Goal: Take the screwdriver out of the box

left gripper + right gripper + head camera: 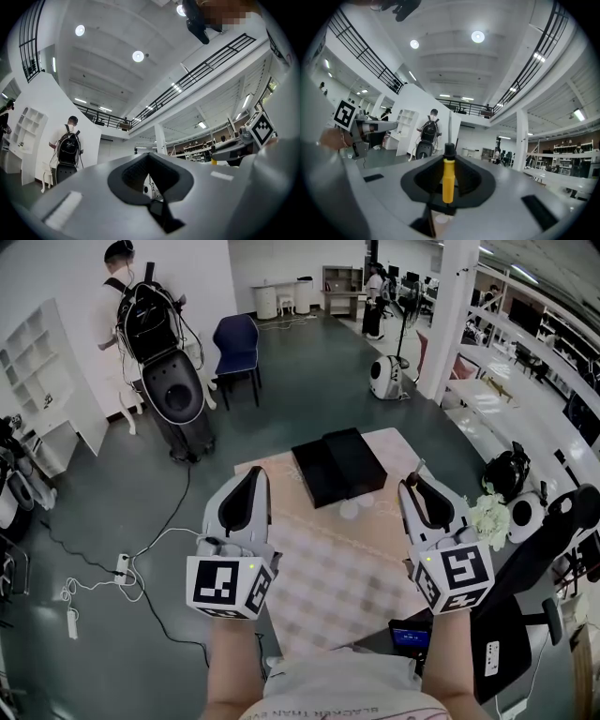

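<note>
The black box (337,465) lies open on the far part of the pale checked table (328,559). Both grippers are held up above the table's near half, well short of the box. My right gripper (410,486) is shut on the screwdriver (447,180); its yellow handle stands upright between the pads, with the black collar and thin shaft rising above them. In the head view only the shaft tip (418,464) shows. My left gripper (253,474) is shut, with nothing between its pads (149,180). Each gripper view shows the other gripper off to the side.
Small white cups (352,509) sit on the table just in front of the box. A person with a backpack (141,315) stands far left near a blue chair (237,348). Cables and a power strip (122,563) lie on the floor. A black bag (506,470) rests at the right.
</note>
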Available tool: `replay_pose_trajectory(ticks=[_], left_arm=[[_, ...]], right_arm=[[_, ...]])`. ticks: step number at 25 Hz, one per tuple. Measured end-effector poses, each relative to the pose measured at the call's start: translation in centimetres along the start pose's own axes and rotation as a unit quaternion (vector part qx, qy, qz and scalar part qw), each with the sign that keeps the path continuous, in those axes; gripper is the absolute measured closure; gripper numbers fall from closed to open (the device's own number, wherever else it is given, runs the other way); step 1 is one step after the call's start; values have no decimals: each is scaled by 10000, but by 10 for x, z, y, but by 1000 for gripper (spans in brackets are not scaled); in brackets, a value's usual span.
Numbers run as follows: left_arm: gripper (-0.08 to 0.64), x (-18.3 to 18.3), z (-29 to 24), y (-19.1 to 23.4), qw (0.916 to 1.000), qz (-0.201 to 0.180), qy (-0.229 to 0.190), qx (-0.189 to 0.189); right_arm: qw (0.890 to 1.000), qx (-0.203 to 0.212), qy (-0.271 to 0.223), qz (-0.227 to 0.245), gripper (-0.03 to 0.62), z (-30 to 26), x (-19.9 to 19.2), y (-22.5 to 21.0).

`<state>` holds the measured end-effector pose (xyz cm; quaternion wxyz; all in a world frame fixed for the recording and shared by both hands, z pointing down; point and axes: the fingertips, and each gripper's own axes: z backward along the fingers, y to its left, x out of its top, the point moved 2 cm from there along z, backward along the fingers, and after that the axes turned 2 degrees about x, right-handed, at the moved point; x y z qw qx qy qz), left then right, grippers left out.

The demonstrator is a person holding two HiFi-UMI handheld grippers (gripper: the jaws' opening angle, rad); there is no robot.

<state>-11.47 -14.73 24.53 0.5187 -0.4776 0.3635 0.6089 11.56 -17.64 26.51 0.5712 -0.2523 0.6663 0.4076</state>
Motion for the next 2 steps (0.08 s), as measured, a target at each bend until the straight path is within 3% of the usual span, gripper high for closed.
replay_pose_trajectory(ticks=[2], left_arm=[[549, 0, 0, 0, 10000, -6, -10, -5]], right_arm=[[10000, 15, 8, 17, 509, 0, -1, 2]])
